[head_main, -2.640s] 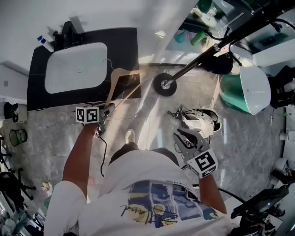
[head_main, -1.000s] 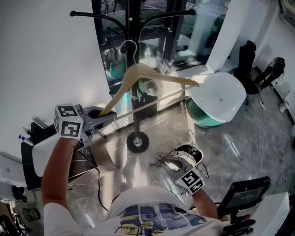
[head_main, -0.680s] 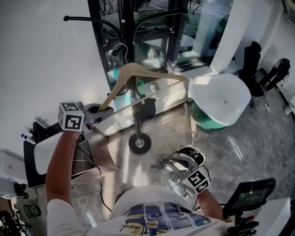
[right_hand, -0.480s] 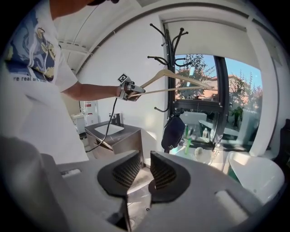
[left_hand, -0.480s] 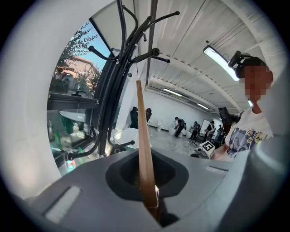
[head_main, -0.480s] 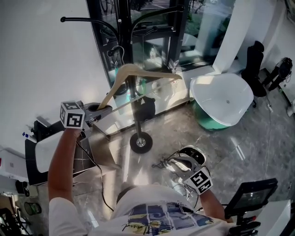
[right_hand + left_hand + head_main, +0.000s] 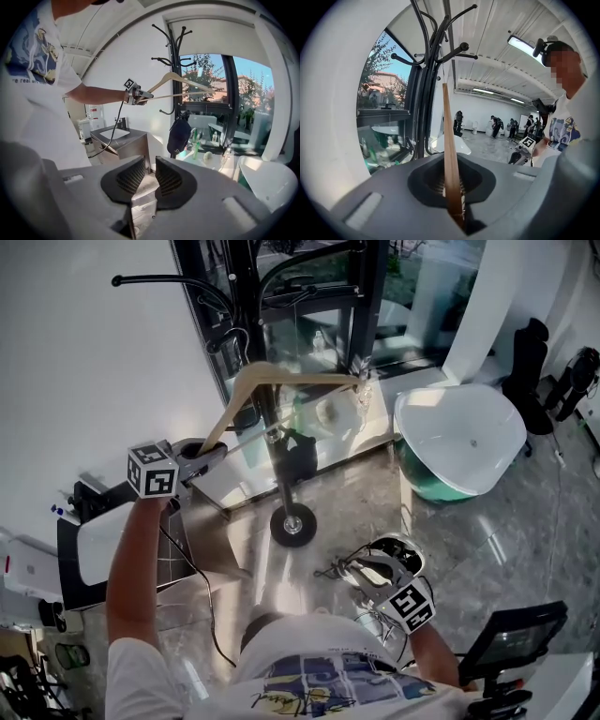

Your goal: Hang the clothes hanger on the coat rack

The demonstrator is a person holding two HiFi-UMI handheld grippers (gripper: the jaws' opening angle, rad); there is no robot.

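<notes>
Left gripper (image 7: 452, 187): jaws were clamped on one arm tip of the clothes hanger (image 7: 281, 374).
Right gripper (image 7: 149, 177): jaws stood slightly apart, empty, held low.
Clothes hanger: was raised, hook up against the coat rack (image 7: 278, 460); whether it caught a peg was unclear.
Coat rack: stood before the window (image 7: 328, 306).

Tan hanger (image 7: 281, 377), black coat rack (image 7: 284, 486), white tub (image 7: 464, 442).
</notes>
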